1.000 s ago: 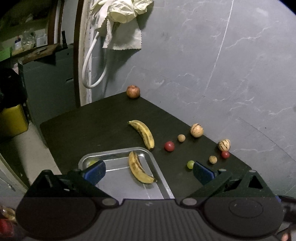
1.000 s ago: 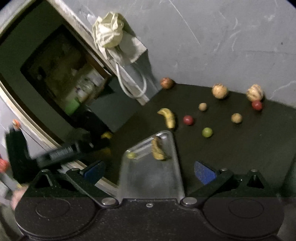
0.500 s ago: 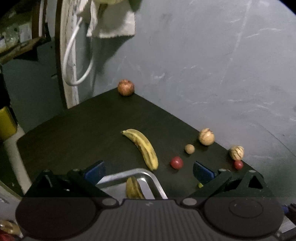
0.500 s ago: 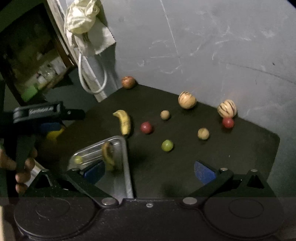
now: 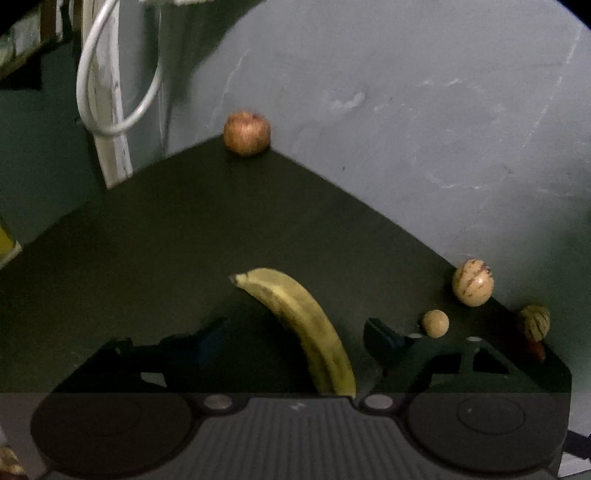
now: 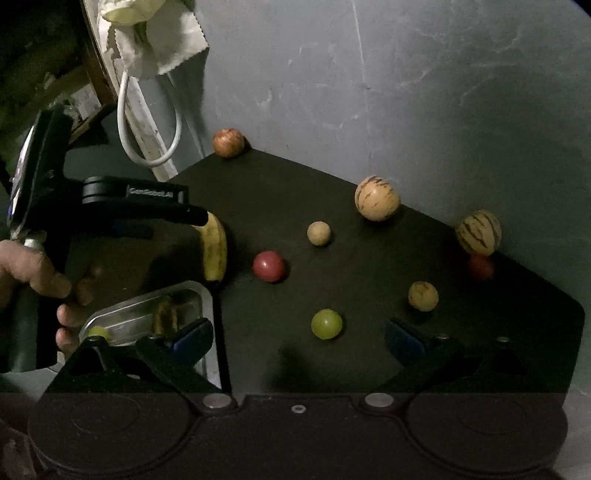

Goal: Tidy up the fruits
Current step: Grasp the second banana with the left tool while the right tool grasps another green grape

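With your left tongs (image 5: pixel 291 332) spread wide around the banana (image 5: pixel 303 325) just behind the tray (image 6: pixel 199 295), closing on its tapered end may let it slip onto the tabletop (image 5: pixel 166 229), while your empty, open right tongs (image 6: pixel 299 338) could nudge the grape (image 6: pixel 326 324) rolling.

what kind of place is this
Probably a home utility or storage corner: a dark table pushed against a rough grey wall, a white cable and cloth hanging by a door frame, cluttered shelves behind.
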Tool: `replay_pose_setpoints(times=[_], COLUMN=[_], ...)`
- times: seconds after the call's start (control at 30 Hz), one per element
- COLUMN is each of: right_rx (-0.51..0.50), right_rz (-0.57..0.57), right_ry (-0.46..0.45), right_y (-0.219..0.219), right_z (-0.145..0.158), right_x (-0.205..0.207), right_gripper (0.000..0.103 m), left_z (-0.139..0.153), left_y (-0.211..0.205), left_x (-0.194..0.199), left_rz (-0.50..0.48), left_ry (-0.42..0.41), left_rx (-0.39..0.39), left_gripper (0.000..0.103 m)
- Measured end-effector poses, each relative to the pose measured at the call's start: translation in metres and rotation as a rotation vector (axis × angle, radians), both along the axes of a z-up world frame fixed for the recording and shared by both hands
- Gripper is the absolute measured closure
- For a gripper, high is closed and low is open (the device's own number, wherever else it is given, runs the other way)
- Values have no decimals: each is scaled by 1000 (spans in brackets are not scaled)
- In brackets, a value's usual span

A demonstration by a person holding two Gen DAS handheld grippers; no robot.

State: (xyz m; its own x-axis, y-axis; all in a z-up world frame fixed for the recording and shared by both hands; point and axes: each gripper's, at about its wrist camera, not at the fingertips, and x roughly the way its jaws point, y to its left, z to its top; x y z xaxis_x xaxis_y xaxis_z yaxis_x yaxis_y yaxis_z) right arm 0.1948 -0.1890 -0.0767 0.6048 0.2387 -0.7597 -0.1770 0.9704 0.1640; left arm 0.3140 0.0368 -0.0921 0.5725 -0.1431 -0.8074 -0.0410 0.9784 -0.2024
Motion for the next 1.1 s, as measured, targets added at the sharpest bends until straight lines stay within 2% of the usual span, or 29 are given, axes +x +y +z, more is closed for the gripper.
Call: replay_pose_setpoints(times=[0.13, 0.33, 0.4, 0.47, 0.73, 0.93, 1.1], right_rx=[-6, -10, -25, -25, -40, -80, -107], right_rz=[-5, 10, 14, 15, 35, 42, 70], right_ry=[4, 7, 10, 11, 16, 26, 32], right_y=[1, 1, 2, 2, 4, 7, 10], right_z=[-7, -18, -21, -22, -27, -37, -45], right_x=[10, 24, 27, 28, 32, 36, 37], right_gripper=[5, 12, 13, 13, 15, 22, 32], left_z=[-9, -15, -17, -18, -23, -24, -23], left_y=[-3, -10, -12, -14, -21, -26, -27], left_x=[10, 24, 27, 30, 35, 35, 32], left_rz=[26, 48, 45, 42, 47, 33, 8], left_ry=[32, 67, 72, 80, 101, 92, 78], left_rx=[-11, 11, 10, 14, 49, 86, 97], left_gripper=[30, 51, 51, 56, 60, 62, 64])
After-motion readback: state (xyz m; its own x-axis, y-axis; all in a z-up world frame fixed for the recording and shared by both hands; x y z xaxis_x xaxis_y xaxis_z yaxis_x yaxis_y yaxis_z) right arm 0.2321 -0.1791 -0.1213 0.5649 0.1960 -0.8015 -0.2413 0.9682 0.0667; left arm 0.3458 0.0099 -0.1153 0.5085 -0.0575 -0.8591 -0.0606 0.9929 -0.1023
